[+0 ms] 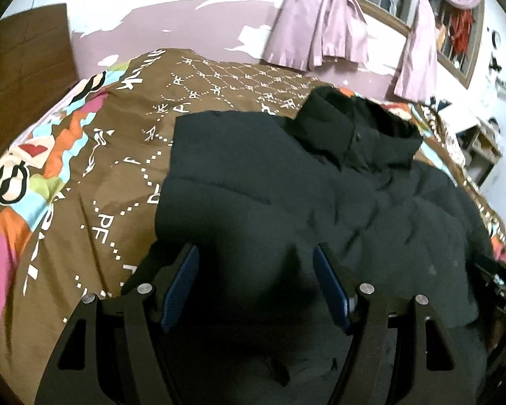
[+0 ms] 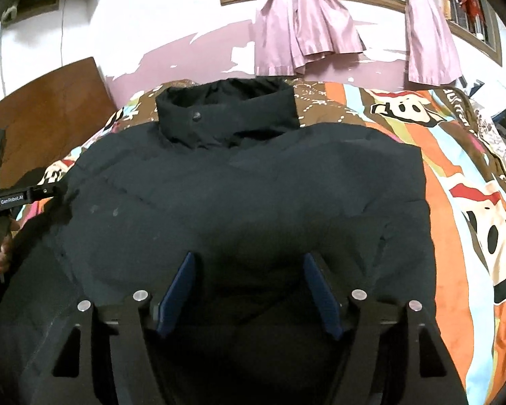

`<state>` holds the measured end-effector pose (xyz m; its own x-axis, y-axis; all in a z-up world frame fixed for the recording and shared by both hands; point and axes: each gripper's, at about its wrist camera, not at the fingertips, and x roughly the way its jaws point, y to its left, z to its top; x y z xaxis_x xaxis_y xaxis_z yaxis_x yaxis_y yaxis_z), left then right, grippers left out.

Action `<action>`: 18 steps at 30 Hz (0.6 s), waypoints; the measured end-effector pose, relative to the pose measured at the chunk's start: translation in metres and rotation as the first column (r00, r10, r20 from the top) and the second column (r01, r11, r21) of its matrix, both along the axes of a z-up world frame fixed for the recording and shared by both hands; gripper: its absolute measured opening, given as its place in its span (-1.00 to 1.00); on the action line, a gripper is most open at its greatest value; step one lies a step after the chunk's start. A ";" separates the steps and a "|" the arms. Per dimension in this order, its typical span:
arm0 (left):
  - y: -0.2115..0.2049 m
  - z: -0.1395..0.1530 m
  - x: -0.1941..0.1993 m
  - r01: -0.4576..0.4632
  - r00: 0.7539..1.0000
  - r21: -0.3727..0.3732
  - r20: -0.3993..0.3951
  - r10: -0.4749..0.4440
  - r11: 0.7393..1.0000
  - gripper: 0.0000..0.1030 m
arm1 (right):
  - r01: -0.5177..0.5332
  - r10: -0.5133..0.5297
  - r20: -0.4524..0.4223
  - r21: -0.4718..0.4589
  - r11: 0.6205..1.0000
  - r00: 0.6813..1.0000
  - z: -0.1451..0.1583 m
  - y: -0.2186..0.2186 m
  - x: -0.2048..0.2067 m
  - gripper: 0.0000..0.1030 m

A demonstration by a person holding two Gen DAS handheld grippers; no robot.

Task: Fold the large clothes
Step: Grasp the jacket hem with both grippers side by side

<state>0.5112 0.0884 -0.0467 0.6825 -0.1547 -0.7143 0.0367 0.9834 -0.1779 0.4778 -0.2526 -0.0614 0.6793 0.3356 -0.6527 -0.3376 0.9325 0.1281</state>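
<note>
Now, with my left gripper (image 1: 256,263) and right gripper (image 2: 249,270) both spread and empty over the near hem of the black jacket (image 2: 246,185) lying flat on the bed (image 1: 84,185), I should pinch deep and evenly.

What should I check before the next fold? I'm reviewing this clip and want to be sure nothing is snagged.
1. Left gripper free of fabric: ok, jaws apart over the black jacket.
2. Right gripper free of fabric: ok, jaws apart, nothing pinched.
3. Jacket lying on the bedspread: ok.
4. Collar at the far end, standing up: ok.
5. Sleeves tucked in: cannot tell.
6. Near hem even: cannot tell, hidden under the grippers.
</note>
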 end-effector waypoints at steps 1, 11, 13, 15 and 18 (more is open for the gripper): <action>0.002 0.002 0.002 -0.002 1.000 -0.014 -0.002 0.002 1.000 0.24 | 0.004 -0.004 0.001 0.004 1.000 1.000 0.001 -0.001 0.001 0.31; -0.015 0.024 0.022 0.018 1.000 0.023 0.016 -0.019 1.000 0.35 | 0.073 -0.074 0.010 0.085 0.994 0.997 0.025 -0.005 0.024 0.57; -0.014 0.022 0.024 0.012 1.000 0.029 0.015 -0.012 1.000 0.35 | 0.078 -0.079 0.007 0.085 0.993 0.997 0.026 -0.003 0.030 0.57; -0.011 0.021 0.027 0.008 1.000 0.016 0.012 -0.008 1.000 0.35 | 0.077 -0.078 0.002 0.079 0.994 0.997 0.027 0.000 0.036 0.57; -0.012 0.029 0.040 0.014 1.000 0.008 0.016 -0.014 1.000 0.35 | 0.077 -0.077 0.004 0.069 0.995 0.997 0.032 0.005 0.045 0.57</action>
<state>0.5509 0.0761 -0.0179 0.6917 -0.1589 -0.7045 0.0532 0.9840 -0.1698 0.5229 -0.2475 -0.0295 0.7091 0.3259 -0.6252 -0.2664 0.9449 0.1903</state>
